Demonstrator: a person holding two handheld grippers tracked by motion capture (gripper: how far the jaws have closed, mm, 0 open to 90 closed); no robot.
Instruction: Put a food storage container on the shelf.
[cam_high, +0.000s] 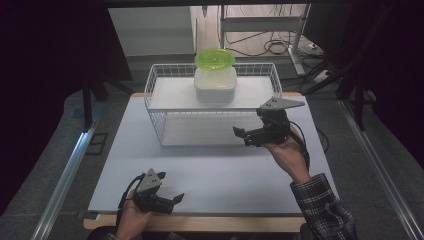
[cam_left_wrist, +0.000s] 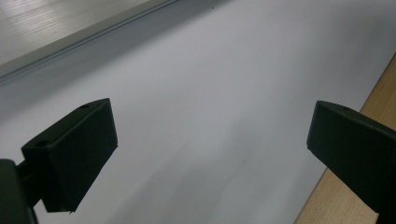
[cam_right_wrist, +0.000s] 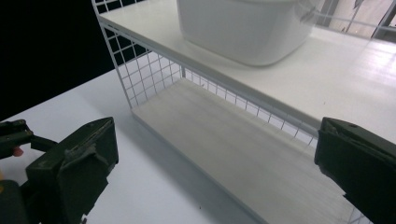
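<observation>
**Open grippers wait before wire shelf**

The right gripper (cam_high: 240, 134), jaws spread and empty, hovers before a white wire rack (cam_high: 155, 90); the left gripper (cam_high: 176, 199), likewise spread, sits near the pale table (cam_high: 215, 175) edge. A white tub (cam_high: 215, 85) with a green lid (cam_high: 215, 58) stands on the top shelf in a dim, cable-strewn room.

The right gripper (cam_high: 244, 136) hangs with jaws apart just in front of the wire shelf (cam_high: 159, 85). Beyond it, up on the shelf, sits a white container (cam_high: 215, 85) with a green lid (cam_high: 215, 58). The left gripper (cam_high: 172, 201), jaws also apart, rests well apart from it, near the table's (cam_high: 210, 172) front edge.
</observation>
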